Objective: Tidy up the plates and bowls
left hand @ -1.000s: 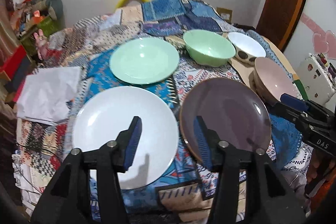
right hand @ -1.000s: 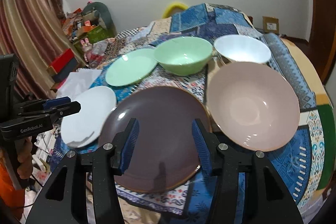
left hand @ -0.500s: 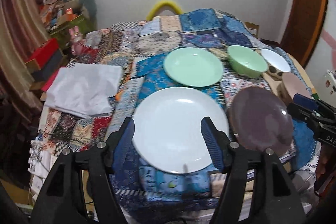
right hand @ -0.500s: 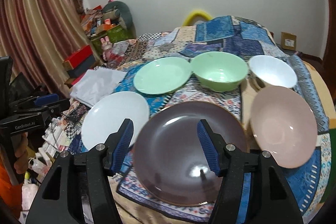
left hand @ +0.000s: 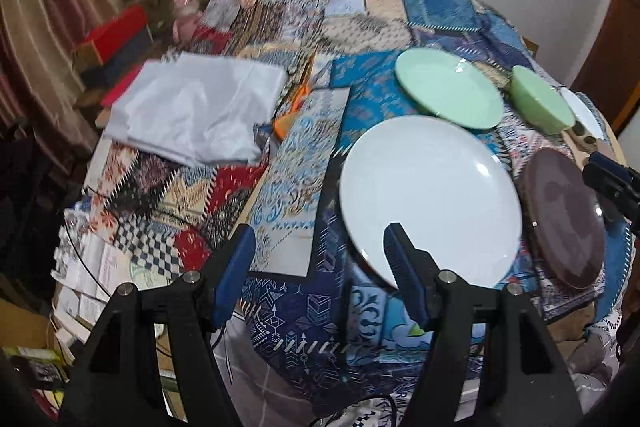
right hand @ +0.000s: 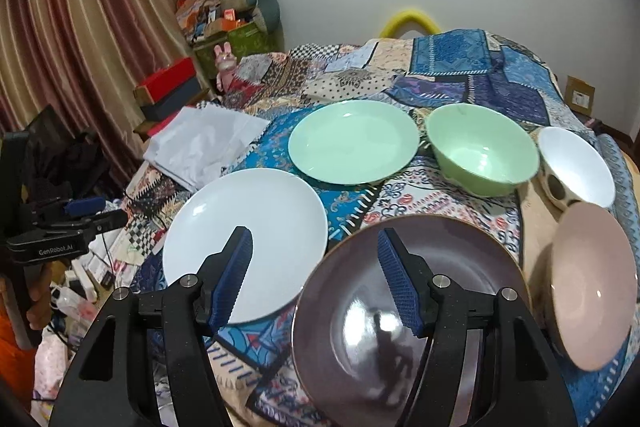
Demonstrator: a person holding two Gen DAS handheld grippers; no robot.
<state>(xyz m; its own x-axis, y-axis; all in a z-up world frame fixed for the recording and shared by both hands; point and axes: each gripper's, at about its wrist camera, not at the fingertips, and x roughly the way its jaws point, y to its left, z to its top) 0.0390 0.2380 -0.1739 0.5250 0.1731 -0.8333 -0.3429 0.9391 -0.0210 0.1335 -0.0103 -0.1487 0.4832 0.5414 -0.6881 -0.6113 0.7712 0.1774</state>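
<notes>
On the patchwork-covered table lie a white plate [left hand: 432, 195] [right hand: 248, 239], a dark brown plate [left hand: 564, 219] [right hand: 400, 327] and a mint green plate [left hand: 448, 87] [right hand: 352, 141]. A green bowl [left hand: 540, 99] [right hand: 480, 151], a white spotted bowl [right hand: 576, 167] and a pink bowl [right hand: 592, 287] stand to the right. My left gripper [left hand: 318, 247] hangs open and empty above the table's near edge, just left of the white plate. My right gripper [right hand: 314, 247] is open and empty, above the gap between the white and dark plates.
A folded white cloth [left hand: 192, 111] [right hand: 200, 143] lies on the table's left part. Boxes and clutter [right hand: 224, 23] stand beyond it by the curtain. Papers and cables hang off the near left edge [left hand: 104, 259]. A hand holds the left gripper's body [right hand: 68, 227].
Both grippers' jaws have spread wider. The left gripper has swung left, from between the white and dark plates to the white plate's left. The right gripper has also shifted left, off the pink bowl.
</notes>
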